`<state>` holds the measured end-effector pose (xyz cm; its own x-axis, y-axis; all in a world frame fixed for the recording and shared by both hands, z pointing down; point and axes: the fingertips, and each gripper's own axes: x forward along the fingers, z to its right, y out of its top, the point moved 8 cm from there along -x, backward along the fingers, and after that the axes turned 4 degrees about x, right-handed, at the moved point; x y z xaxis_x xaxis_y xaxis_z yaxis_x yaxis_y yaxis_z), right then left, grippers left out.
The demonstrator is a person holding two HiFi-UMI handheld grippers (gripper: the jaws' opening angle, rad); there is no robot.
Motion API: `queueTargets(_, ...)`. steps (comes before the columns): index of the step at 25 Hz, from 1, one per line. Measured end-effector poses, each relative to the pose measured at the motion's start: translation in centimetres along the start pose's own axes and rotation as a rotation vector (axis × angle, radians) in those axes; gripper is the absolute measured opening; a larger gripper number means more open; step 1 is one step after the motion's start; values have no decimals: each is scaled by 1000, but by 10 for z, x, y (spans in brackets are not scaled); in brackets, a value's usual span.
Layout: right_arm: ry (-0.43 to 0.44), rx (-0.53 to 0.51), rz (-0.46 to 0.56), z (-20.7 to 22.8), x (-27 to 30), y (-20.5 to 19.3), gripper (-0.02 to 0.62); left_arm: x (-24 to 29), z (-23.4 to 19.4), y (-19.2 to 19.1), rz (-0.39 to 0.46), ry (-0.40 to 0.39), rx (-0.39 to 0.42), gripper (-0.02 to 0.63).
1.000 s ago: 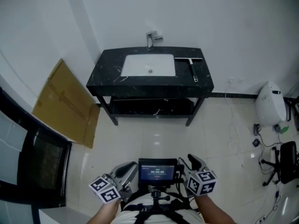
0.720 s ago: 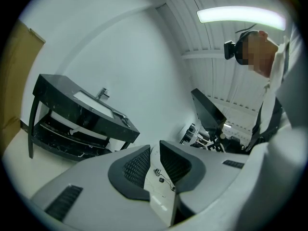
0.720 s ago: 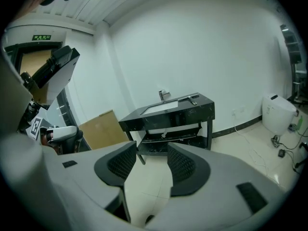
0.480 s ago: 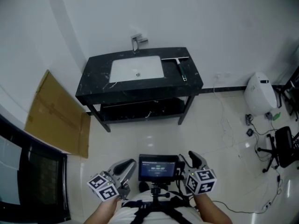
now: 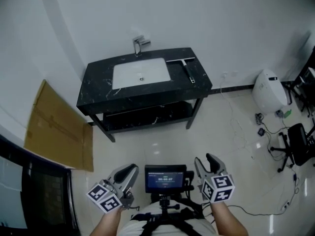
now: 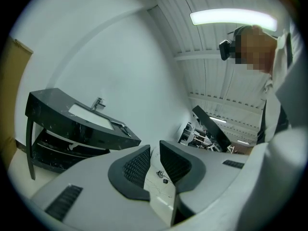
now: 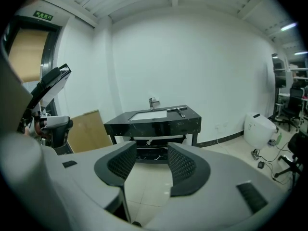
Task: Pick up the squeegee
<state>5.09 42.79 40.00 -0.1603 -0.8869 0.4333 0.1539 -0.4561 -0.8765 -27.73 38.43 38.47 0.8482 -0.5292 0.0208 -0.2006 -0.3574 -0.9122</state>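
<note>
— Where's the squeegee [image 5: 187, 71]?
— It lies flat on the black counter [image 5: 93, 90], on the right end, just beside the white sink [image 5: 140, 73]. Its blade runs along the back edge and its handle points toward you. The tap [image 5: 139, 44] stands behind the sink, against the wall.
— And your grippers?
— Both are low and close to your body, well apart from the counter, with bare floor between. Your left gripper [image 5: 129, 171] sits left of the small screen [image 5: 165, 178]; its jaws are only a narrow slit apart and grip nothing. Your right gripper [image 5: 205, 159] sits right of the screen; its jaws stand wider apart, and nothing lies between them either.
— What does each gripper view show?
— The right one faces the counter head-on past its pads [image 7: 122, 161]. The left one is tilted and sees the counter off to its left.
— Anything else nearby?
— A cardboard sheet [image 5: 54, 127] leans by the wall left of the counter
</note>
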Motion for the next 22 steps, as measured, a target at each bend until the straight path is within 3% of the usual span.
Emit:
queueTargets(10,-10,-22,16,-10,8,17,199,-7,-20,21,16,14,3,57)
queueTargets(22,56,-43,20,45,71,67,199,72,-41,34,27,87,14,57)
